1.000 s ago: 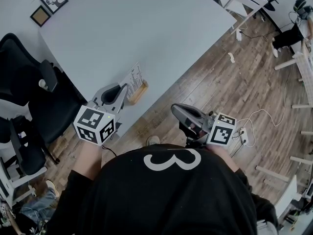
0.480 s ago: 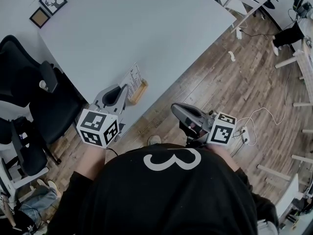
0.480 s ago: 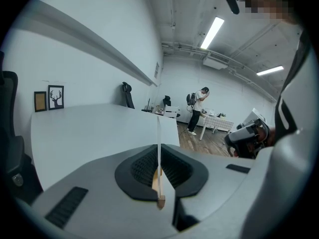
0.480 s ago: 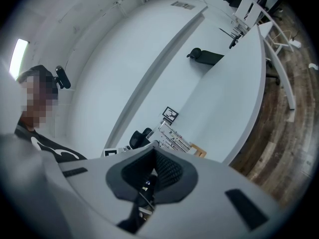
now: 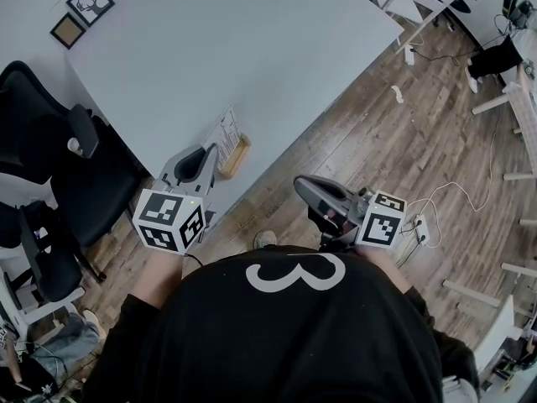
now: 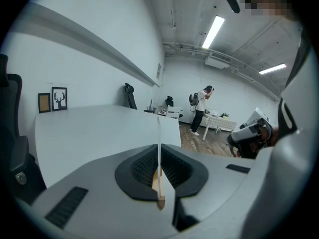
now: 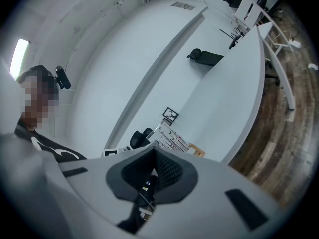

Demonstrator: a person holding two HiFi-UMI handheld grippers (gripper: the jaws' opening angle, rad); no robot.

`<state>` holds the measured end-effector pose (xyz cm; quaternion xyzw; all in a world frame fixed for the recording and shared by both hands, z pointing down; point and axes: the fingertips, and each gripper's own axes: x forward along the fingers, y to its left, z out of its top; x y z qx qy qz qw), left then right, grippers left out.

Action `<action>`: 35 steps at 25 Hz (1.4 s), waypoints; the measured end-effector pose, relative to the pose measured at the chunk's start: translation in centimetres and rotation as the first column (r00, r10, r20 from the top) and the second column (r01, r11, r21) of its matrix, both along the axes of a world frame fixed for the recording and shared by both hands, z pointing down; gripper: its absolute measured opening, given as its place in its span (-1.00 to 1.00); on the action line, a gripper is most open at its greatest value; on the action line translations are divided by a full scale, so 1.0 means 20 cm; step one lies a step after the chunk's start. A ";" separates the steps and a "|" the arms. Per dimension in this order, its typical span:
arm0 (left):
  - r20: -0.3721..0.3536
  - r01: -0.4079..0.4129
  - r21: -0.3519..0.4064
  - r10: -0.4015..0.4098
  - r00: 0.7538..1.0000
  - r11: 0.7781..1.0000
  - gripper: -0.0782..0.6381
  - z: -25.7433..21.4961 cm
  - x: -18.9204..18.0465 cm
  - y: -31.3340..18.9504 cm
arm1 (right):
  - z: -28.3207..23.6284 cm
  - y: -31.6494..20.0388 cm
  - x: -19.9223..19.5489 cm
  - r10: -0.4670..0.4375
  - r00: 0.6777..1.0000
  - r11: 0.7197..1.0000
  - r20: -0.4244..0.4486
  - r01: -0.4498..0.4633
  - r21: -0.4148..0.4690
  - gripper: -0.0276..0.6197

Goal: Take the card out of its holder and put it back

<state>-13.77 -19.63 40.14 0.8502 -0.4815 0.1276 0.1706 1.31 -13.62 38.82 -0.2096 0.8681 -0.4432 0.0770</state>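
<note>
A white printed card (image 5: 224,130) stands in a small wooden holder (image 5: 236,156) near the table's front edge. My left gripper (image 5: 211,154) reaches it from the near left. In the left gripper view the card (image 6: 159,143) shows edge-on, running straight between the closed pads, with the holder (image 6: 158,185) at its foot. The jaws are shut on the card, which is still seated in the holder. My right gripper (image 5: 299,188) hangs off the table over the wooden floor, shut and empty. In the right gripper view the card (image 7: 172,141) and holder (image 7: 197,151) lie ahead on the table.
The long white table (image 5: 252,49) stretches away beyond the card. Two small framed pictures (image 5: 80,11) stand at its far left corner. Black office chairs (image 5: 50,141) crowd the left side. White chairs (image 5: 419,2) and a power strip with cable (image 5: 419,229) are on the floor to the right.
My left gripper has shifted slightly toward me and to the right. The card, holder and right gripper stay where they were.
</note>
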 end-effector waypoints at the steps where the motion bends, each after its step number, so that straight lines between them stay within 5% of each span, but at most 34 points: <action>1: 0.000 0.002 0.001 -0.002 1.000 1.000 -0.71 0.00 0.00 0.00 | 0.00 0.00 0.00 0.001 1.000 1.000 0.000 -0.001 0.000 -0.88; 17: -0.010 0.050 0.048 -0.050 0.999 0.998 -0.72 0.04 0.00 0.04 | 0.00 0.09 0.03 0.002 1.000 1.000 -0.001 -0.002 -0.001 -0.88; 35: 0.014 0.055 -0.100 -0.054 0.998 0.993 -0.72 0.28 0.01 0.08 | 0.00 0.16 0.06 0.012 1.000 1.000 -0.001 -0.012 0.001 -0.88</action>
